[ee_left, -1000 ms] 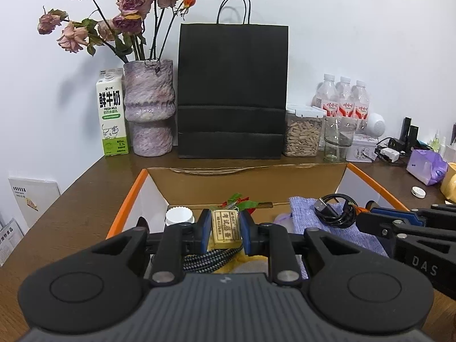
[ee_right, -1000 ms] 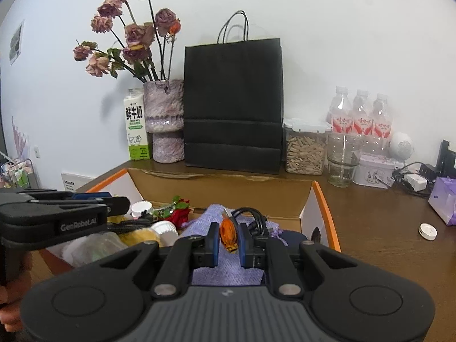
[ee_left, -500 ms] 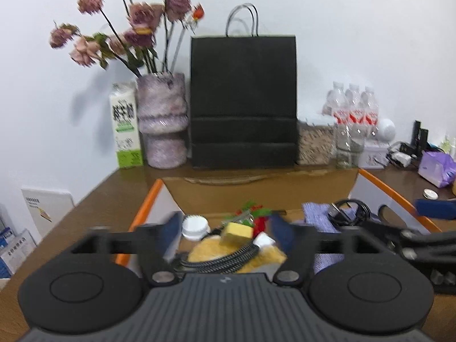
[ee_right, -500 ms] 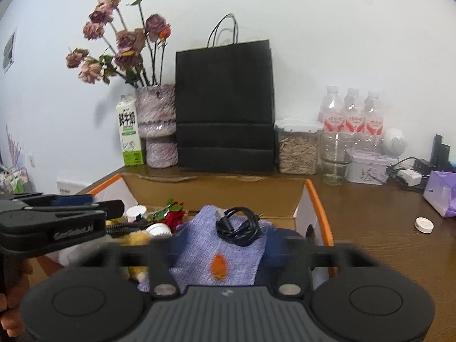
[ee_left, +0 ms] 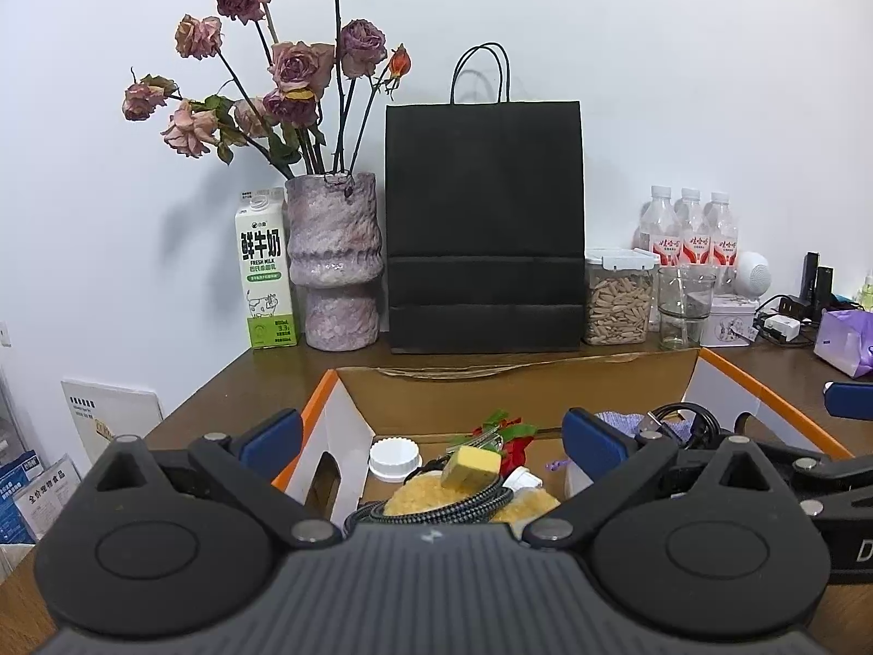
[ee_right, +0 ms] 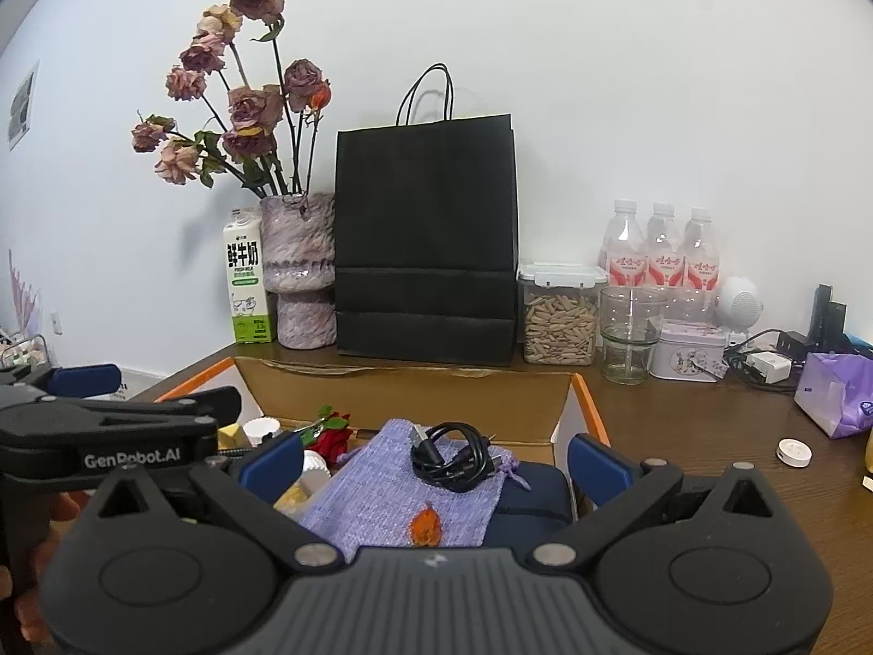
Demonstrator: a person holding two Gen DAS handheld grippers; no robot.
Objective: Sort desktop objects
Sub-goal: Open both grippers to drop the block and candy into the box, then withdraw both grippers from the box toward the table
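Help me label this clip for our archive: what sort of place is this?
Probably a home or office desk against a white wall: a brown wooden tabletop holds a green-and-white milk carton, a mottled purple vase of dried roses, and white chargers with black cables.

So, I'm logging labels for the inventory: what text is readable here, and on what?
"鲜牛奶 FRESH MILK": milk carton; its smaller print is unreadable.
"GenRobot.AI": left tool, seen from the right wrist.
"D": right tool's side, cut off.
Water bottles' red labels: blurred.
Leaflets: too small.
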